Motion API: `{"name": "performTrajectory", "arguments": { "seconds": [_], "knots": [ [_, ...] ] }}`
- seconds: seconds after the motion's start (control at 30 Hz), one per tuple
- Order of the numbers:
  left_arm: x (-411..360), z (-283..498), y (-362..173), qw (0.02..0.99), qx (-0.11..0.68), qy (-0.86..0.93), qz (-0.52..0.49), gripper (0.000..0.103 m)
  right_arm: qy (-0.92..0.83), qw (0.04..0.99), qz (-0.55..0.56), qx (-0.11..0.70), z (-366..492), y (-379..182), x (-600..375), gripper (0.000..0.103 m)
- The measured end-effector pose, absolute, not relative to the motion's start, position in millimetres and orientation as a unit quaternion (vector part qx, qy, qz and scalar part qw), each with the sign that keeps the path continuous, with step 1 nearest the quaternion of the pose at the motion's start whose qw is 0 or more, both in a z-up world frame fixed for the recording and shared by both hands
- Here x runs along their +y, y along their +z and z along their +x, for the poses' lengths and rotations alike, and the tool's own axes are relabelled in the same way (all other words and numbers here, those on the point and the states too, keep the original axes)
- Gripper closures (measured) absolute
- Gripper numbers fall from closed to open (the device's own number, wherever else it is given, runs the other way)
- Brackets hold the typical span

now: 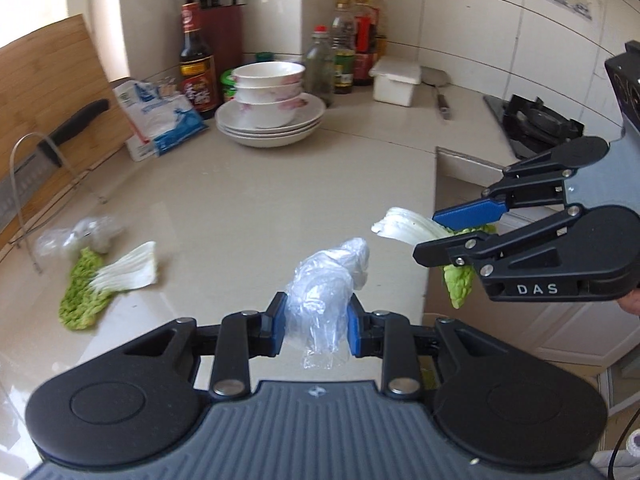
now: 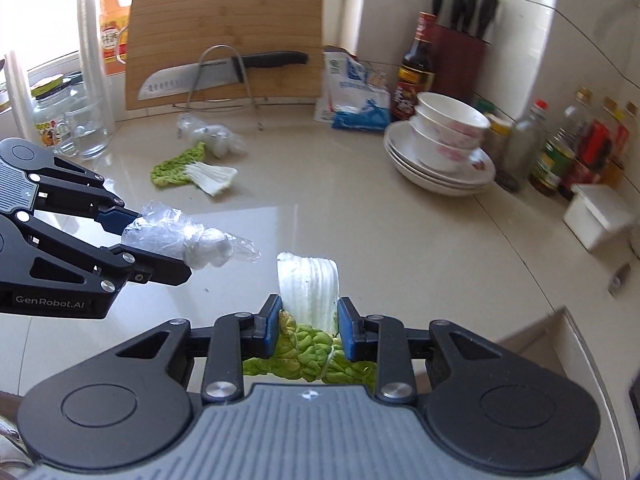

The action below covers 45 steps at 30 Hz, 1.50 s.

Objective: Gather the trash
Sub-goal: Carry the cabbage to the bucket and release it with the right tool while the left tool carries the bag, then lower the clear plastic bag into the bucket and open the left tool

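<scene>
step: both grippers loaded, carrying trash off the table; no bin in either view, so drop spot unknown
left gripper: jaws closed most of the way on a crumpled plastic wrap; blue pads press it from both sides, wad sticks up and forward past the tips, held clear above the table
right gripper: jaws closed on a cabbage leaf; white stalk stands up between the pads, green frilly part hangs below and behind them
leaf position: over the table's near right edge, by the notch where the cabinet front starts
how to do it well: keep both jaws squeezed until over the bin; wrap is slippery and springy, probably slides out if grip eases; leaf is limp, its hanging green end could snag or tear, so lift clear of the edge before moving sideways; keep the two grippers apart so the loads don't knock
pose, left: roughly level, pointing toward the back wall of the table, near the front edge
pose, right: in the left wrist view it comes in from the right side, tilted, fingers pointing left and slightly up, near but not touching the left one
still to collect: second cabbage leaf and second plastic wad, touching each other near the table's far left side in front of the knife rack
not trash, my guess: stacked bowls, bottles, cutting board
</scene>
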<state>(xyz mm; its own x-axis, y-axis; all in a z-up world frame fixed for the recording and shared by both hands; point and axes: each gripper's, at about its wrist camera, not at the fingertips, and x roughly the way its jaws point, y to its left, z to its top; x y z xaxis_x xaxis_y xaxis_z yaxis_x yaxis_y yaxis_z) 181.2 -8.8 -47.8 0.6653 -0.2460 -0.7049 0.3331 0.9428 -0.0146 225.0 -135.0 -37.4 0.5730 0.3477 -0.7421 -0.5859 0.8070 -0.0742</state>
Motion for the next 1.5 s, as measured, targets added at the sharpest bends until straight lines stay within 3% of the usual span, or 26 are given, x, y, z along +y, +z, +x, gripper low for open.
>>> {"name": "performTrajectory", "arguments": {
  "seconds": [0.47, 0.8, 0.87, 0.93, 1.07, 1.2, 1.5],
  "knots": [
    [-117.0, 184.8, -64.5, 0.880, 0.391, -0.252, 0.096, 0.075, 0.155, 0.883, -0.083, 0.435, 194.4, -89.2, -258.3, 0.068],
    [-139.9, 191.4, -80.0, 0.870, 0.411, -0.250, 0.108, 0.075, 0.120, 0.867, -0.046, 0.482, 222.8, -163.6, -297.5, 0.067],
    [-141.4, 193.2, -82.4, 0.868, 0.415, -0.248, 0.110, 0.075, 0.111, 0.862, -0.040, 0.492, 230.1, -177.6, -302.1, 0.057],
    [-142.3, 194.5, -84.8, 0.867, 0.419, -0.246, 0.112, 0.075, 0.102, 0.862, -0.031, 0.496, 234.9, -187.2, -305.8, 0.039],
    [-146.5, 198.4, -89.0, 0.864, 0.422, -0.249, 0.116, 0.075, 0.096, 0.859, -0.015, 0.503, 237.0, -194.6, -312.8, 0.034],
    [-155.0, 202.0, -94.6, 0.860, 0.424, -0.257, 0.121, 0.075, 0.093, 0.864, -0.015, 0.495, 228.2, -189.0, -315.5, 0.012],
    [-189.3, 210.1, -116.3, 0.847, 0.431, -0.285, 0.125, 0.075, 0.078, 0.875, -0.021, 0.478, 205.5, -170.5, -331.2, 0.003]
  ]
}}
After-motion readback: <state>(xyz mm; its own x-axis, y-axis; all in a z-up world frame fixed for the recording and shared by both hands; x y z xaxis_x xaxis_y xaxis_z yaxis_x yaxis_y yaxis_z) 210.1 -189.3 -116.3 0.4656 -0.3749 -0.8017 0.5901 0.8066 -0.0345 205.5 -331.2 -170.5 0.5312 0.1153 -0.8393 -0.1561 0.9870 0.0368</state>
